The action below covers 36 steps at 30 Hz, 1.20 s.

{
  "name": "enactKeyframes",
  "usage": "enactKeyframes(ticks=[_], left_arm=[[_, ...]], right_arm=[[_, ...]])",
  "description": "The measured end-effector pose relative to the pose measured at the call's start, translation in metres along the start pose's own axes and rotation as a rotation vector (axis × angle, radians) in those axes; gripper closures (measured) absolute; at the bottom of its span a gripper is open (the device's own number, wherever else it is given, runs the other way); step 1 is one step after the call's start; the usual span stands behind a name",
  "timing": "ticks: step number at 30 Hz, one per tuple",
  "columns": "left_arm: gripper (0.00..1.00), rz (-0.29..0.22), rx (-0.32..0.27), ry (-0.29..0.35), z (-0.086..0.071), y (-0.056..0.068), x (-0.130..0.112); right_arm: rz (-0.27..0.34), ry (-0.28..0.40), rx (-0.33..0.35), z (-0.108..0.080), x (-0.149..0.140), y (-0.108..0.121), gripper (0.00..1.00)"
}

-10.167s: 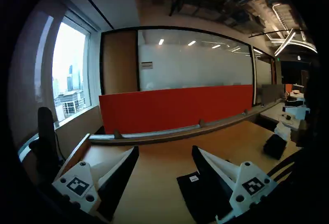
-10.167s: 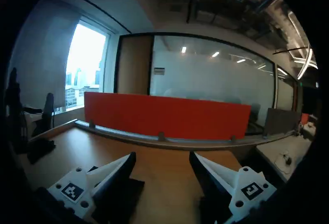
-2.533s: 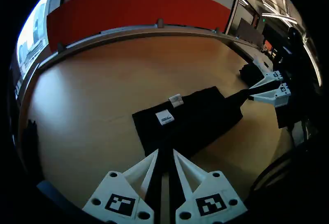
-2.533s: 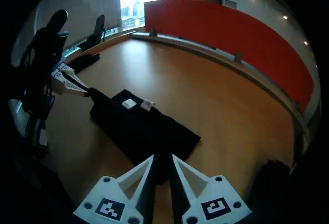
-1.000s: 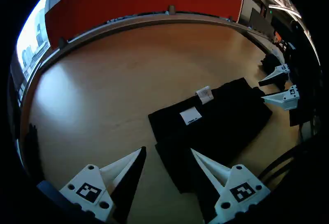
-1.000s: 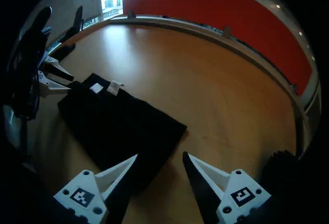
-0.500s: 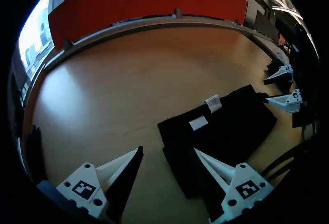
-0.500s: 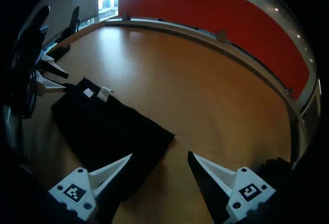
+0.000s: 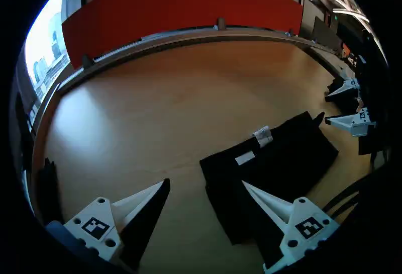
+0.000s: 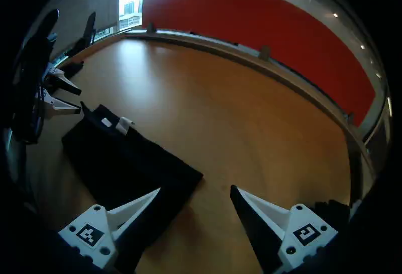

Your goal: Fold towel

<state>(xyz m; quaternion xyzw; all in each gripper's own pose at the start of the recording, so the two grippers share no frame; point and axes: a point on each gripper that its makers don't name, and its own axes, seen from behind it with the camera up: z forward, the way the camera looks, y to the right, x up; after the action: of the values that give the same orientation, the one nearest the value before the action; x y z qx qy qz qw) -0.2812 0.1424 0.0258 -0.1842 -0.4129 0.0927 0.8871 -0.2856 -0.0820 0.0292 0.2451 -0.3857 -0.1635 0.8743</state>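
Left claw (image 9: 205, 181), right claw (image 10: 195, 188): both agape.

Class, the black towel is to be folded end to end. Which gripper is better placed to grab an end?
Probably left. The left gripper is open, with the near end of the black towel partly between its fingers. The right gripper, also open, has mostly bare table in its gap.

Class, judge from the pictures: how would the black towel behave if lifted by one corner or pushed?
Probably floppy: the towel lies flat in folded layers on the desk, so it should drape when lifted. Likely light, since it looks thin.
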Motion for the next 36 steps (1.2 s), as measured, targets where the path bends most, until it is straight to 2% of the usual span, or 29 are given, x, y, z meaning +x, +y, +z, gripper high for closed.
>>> enactKeyframes(ticks=[9,21,27,36], left_arm=[[0.05,-0.019,0.003,0.006,-0.014,0.001,-0.006],[0.05,-0.050,-0.005,-0.008,-0.033,0.010,-0.036],[0.05,-0.068,-0.008,-0.006,-0.042,0.012,-0.045],[0.05,-0.082,0.006,-0.001,-0.049,0.008,-0.052]], right_arm=[[0.041,0.005,0.013,-0.013,-0.008,-0.009,0.03],[0.074,0.017,0.018,-0.041,-0.024,-0.026,0.03],[0.080,0.016,0.016,-0.055,-0.033,-0.032,0.03],[0.071,0.013,0.019,-0.062,-0.042,-0.035,0.03]])
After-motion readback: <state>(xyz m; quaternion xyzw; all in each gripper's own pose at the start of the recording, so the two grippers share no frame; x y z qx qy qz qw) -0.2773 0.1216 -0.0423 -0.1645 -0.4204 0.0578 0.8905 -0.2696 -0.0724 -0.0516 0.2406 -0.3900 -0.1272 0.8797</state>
